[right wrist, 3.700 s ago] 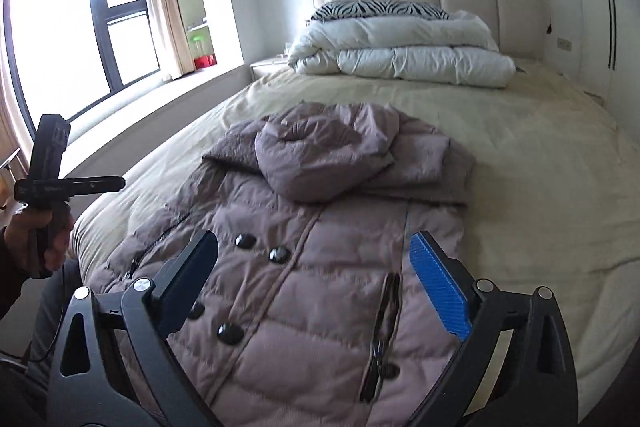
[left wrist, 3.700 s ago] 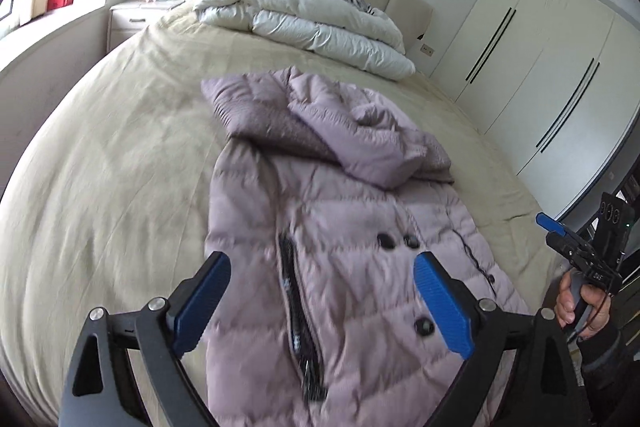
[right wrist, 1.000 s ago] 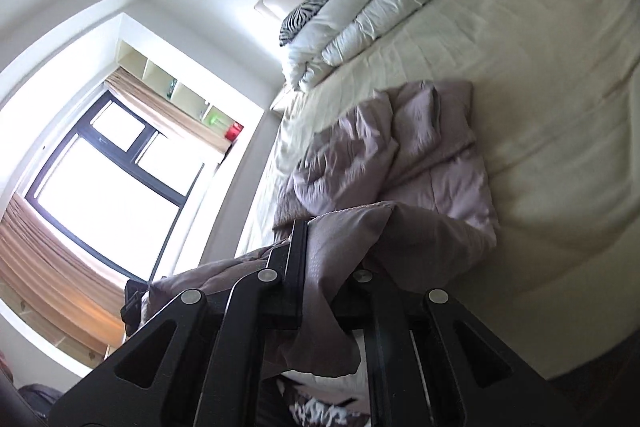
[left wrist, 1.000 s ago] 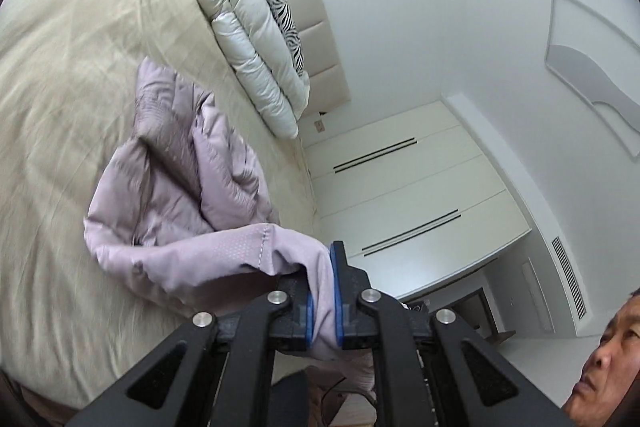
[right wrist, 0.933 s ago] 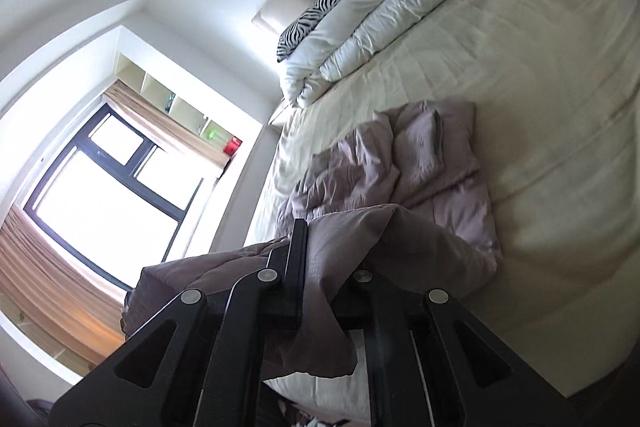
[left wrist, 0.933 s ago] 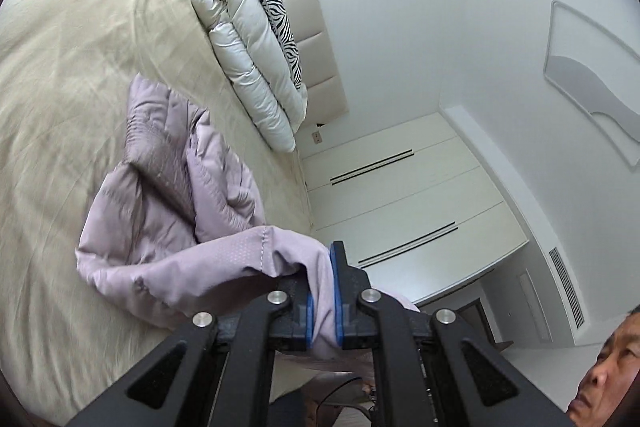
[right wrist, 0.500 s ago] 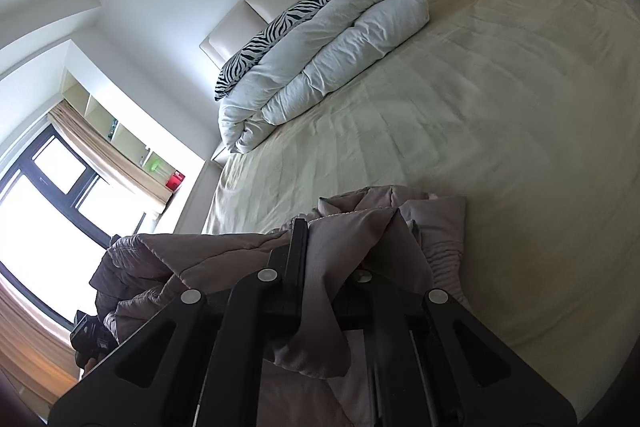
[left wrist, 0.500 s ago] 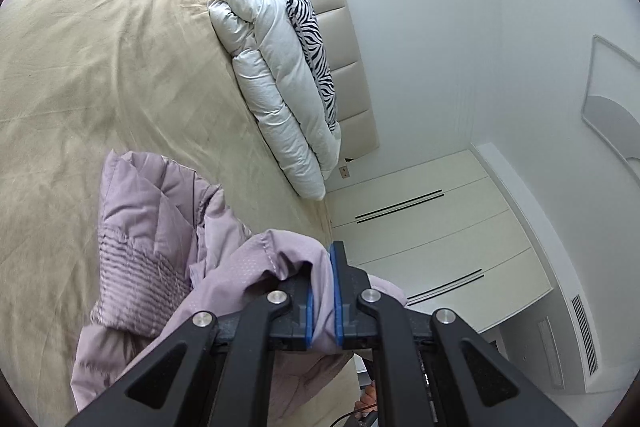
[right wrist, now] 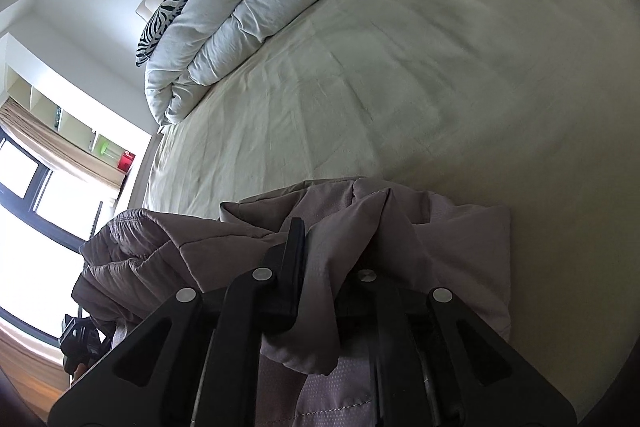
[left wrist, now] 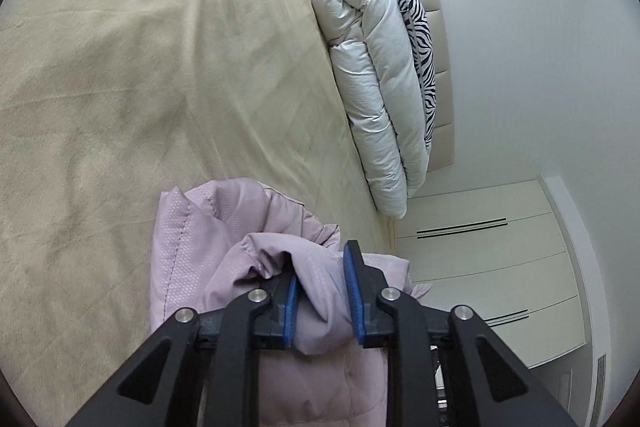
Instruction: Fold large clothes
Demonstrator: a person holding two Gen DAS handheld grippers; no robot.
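On my left, the left gripper (left wrist: 322, 293) has just been letting its jaws spread: the blue pads (left wrist: 353, 297) now stand a little apart with a fold of the coat (left wrist: 224, 251) bunched between them, the cloth lying against the left pad while a sliver of gap shows at the right one, so I read it as released rather than clenched. From that camera the lilac coat lies heaped at the near edge of the bed (left wrist: 140, 67), its dotted lining turned up and a stitched hem running along its left side. The beige sheet stretches away bare beyond it to the far end, where a rolled white duvet (left wrist: 368, 79) lies against the headboard (left wrist: 436, 27) with a zebra pillow (left wrist: 420, 39) tucked behind it. White wardrobes (left wrist: 500, 279) stand to the right of the bed. Moving to my right, the right gripper (right wrist: 322, 279) is clenched on another fold of the coat (right wrist: 440, 247), the fabric pinched between its black fingers (right wrist: 294, 263) and hanging down below them in a loose flap. Here too the coat rests on the near part of the bed, piled up toward the left. A window (right wrist: 36, 227) glows at the far left.
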